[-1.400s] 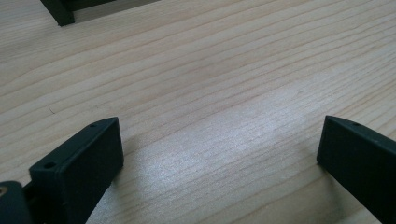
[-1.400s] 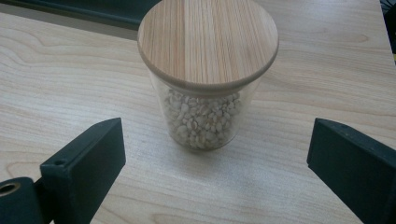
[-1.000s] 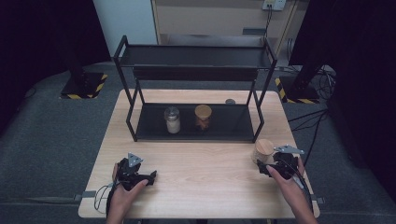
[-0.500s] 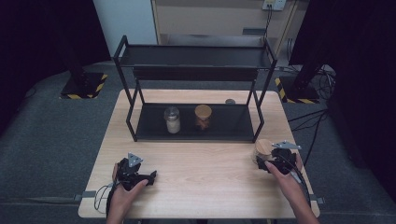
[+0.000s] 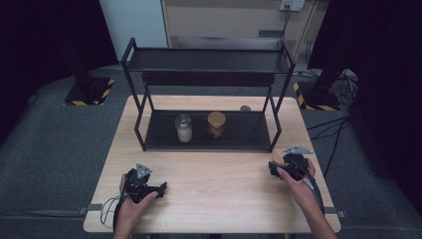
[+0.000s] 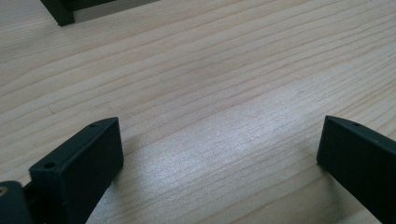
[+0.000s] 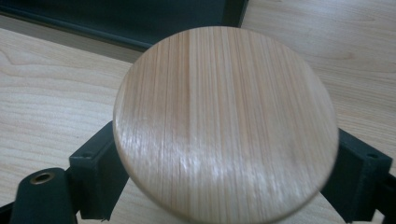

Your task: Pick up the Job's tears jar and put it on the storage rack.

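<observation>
A jar with a round wooden lid (image 7: 224, 126) stands on the table near the rack's right front leg. My right gripper (image 7: 229, 182) has just been closing its jaws, and they now sit tight against the jar's sides under the lid. From above, the right gripper (image 5: 279, 167) and the hand cover most of that jar (image 5: 276, 159). My left gripper (image 5: 160, 189) rests on the table at the front left. Its jaws stand wide open over bare wood (image 6: 219, 149), with nothing between them.
A black two-tier metal rack (image 5: 209, 59) stands at the back of the wooden table (image 5: 219, 199). Its lower tier holds a glass jar of white contents (image 5: 183, 128) and a wooden-lidded jar of brown contents (image 5: 216, 124). A small dark object (image 5: 245, 108) lies behind the rack.
My right gripper has moved forward onto the wooden-lidded jar and now covers it from above. The left hand has stayed put.
</observation>
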Demonstrator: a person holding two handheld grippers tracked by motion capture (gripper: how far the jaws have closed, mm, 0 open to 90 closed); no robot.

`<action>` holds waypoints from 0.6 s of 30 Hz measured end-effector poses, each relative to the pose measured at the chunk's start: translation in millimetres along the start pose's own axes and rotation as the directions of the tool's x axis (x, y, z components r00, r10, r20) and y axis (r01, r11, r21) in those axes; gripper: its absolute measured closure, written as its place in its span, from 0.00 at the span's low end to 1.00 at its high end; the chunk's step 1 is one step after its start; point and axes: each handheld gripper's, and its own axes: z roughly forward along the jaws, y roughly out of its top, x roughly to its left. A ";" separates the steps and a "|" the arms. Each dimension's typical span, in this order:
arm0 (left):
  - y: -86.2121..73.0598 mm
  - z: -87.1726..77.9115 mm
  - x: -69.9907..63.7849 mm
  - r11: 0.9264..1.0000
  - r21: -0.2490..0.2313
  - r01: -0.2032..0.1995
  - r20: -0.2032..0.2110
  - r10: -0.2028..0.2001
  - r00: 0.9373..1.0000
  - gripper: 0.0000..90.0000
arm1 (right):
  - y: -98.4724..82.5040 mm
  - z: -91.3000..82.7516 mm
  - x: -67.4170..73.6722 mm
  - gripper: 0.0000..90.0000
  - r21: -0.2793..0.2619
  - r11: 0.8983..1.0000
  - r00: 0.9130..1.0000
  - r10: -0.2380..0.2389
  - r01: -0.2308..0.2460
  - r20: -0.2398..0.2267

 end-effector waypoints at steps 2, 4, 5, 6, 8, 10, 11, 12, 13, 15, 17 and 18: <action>0.0 0.0 0.0 1.000 0.000 0.000 0.000 0.000 1.000 0.00 | 0.7 1.5 1.0 0.20 0.001 1.000 1.000 -0.005 0.005 0.004; 0.0 0.0 0.0 1.000 0.000 0.000 0.000 0.000 1.000 0.00 | 1.0 2.9 1.6 0.23 0.001 1.000 1.000 -0.005 0.005 0.006; 0.0 0.0 0.0 1.000 0.000 0.000 0.000 0.000 1.000 0.00 | 1.0 3.4 1.7 0.24 0.001 1.000 1.000 -0.006 0.006 0.010; 0.0 0.0 0.0 1.000 0.000 0.000 0.000 0.000 1.000 0.00 | 0.9 4.2 1.7 0.25 0.001 1.000 1.000 -0.005 0.005 0.010; 0.0 0.0 0.0 1.000 0.000 0.000 0.000 0.000 1.000 0.00 | 0.8 4.3 2.5 0.27 -0.001 1.000 1.000 -0.001 0.001 0.005; 0.0 0.0 0.0 1.000 0.000 0.000 0.000 0.000 1.000 0.00 | 0.8 3.9 2.9 0.28 0.000 1.000 1.000 0.011 -0.011 0.007; 0.0 0.0 0.0 1.000 0.000 0.000 0.000 0.000 1.000 0.00 | 1.1 3.2 2.1 0.28 0.001 1.000 1.000 0.022 -0.022 0.002; 0.0 0.0 0.0 1.000 0.000 0.000 0.000 0.000 1.000 0.00 | 1.1 3.2 2.1 0.28 0.001 1.000 1.000 0.022 -0.022 0.002; 0.0 0.0 0.0 1.000 0.000 0.001 0.000 -0.001 1.000 0.00 | 1.5 2.2 2.4 0.28 0.005 1.000 1.000 0.023 -0.023 0.006; 0.0 0.0 0.0 1.000 0.000 0.000 0.000 0.000 1.000 0.00 | 1.9 0.2 4.2 0.28 0.007 1.000 1.000 0.005 -0.005 0.015; 0.0 0.0 0.0 1.000 0.000 0.000 0.000 0.000 1.000 0.00 | 2.5 -2.4 5.2 0.28 0.001 1.000 1.000 0.004 -0.004 0.013; 0.0 0.0 0.0 1.000 0.000 0.000 0.000 0.000 1.000 0.00 | 3.0 -4.0 5.8 0.28 -0.002 1.000 1.000 0.002 -0.002 0.013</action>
